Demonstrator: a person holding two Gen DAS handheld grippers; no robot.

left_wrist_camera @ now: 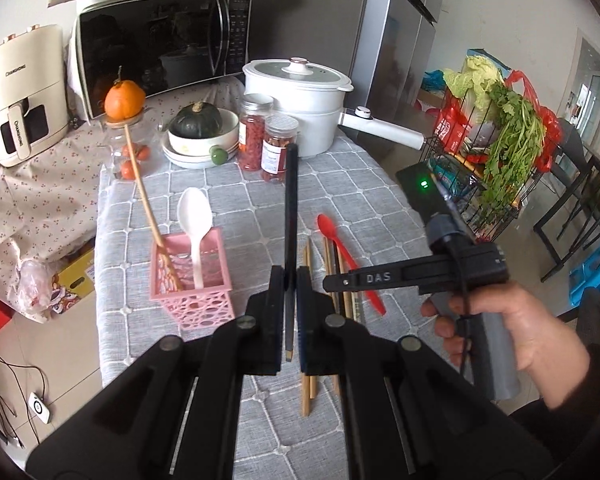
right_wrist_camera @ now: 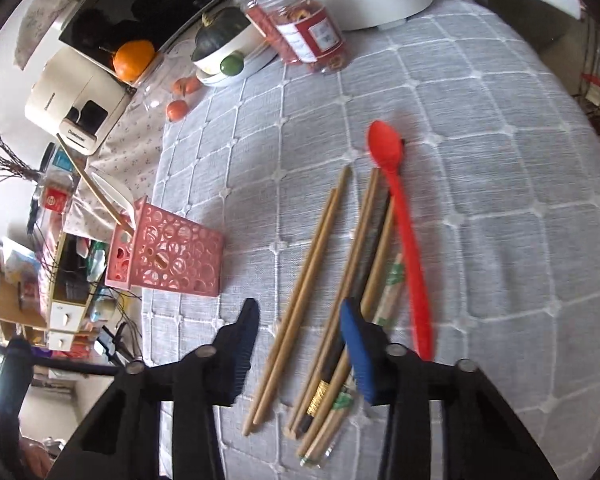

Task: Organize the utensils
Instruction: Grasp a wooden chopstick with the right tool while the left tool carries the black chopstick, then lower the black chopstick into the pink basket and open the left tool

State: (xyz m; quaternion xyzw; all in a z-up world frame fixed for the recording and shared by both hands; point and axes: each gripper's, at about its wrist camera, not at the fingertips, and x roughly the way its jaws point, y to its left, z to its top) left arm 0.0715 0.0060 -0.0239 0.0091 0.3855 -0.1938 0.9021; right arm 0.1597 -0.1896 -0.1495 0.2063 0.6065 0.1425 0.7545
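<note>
My left gripper [left_wrist_camera: 290,304] is shut on a black chopstick [left_wrist_camera: 291,216] that stands upright above the table. A pink perforated basket [left_wrist_camera: 192,276] to its left holds a white spoon [left_wrist_camera: 195,216] and a long wooden utensil [left_wrist_camera: 146,204]. My right gripper [right_wrist_camera: 296,344] is open, low over several wooden chopsticks [right_wrist_camera: 308,280] lying on the grey cloth, with a dark chopstick [right_wrist_camera: 364,280] among them. A red spoon [right_wrist_camera: 400,216] lies to their right. The basket [right_wrist_camera: 168,256] is to the left in the right wrist view.
At the table's back stand two jars [left_wrist_camera: 264,140], a white pot [left_wrist_camera: 300,96], a bowl with a squash [left_wrist_camera: 200,128], a microwave [left_wrist_camera: 160,48] and an air fryer [left_wrist_camera: 24,92]. A wire rack of vegetables [left_wrist_camera: 496,140] stands to the right of the table.
</note>
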